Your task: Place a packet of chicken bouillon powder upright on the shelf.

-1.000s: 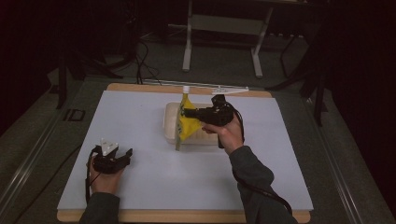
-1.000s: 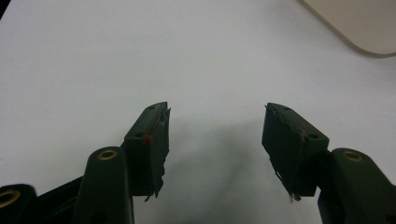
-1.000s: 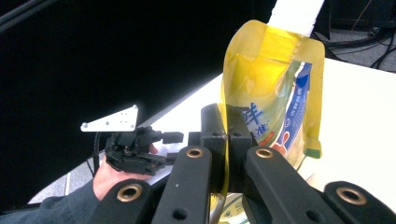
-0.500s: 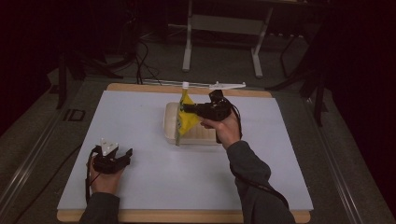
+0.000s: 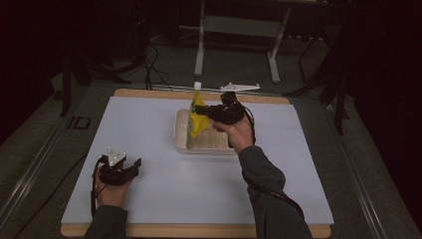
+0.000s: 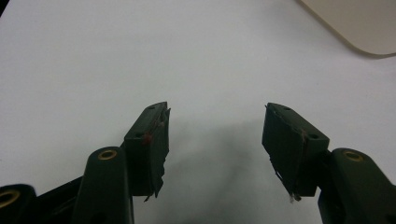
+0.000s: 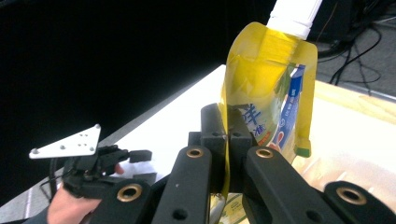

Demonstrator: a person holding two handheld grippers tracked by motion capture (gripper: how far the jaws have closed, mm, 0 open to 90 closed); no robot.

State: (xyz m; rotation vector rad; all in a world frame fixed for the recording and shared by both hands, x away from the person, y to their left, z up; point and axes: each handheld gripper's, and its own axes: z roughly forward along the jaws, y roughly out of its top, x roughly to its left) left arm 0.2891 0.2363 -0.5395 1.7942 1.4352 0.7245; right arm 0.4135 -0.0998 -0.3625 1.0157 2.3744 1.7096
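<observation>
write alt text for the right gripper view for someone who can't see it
The right tongs are clamped shut on the edge of a yellow spouted pouch with a white cap, held upright above a cream tray on a white table. At lower left, farther off, a hand holds the left tongs, topped by a grey three-cornered plate.

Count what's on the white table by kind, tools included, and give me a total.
Yellow pouch: 1
Cream tray: 1
Tools: 2, the left tool and the right tool
Total: 4
</observation>
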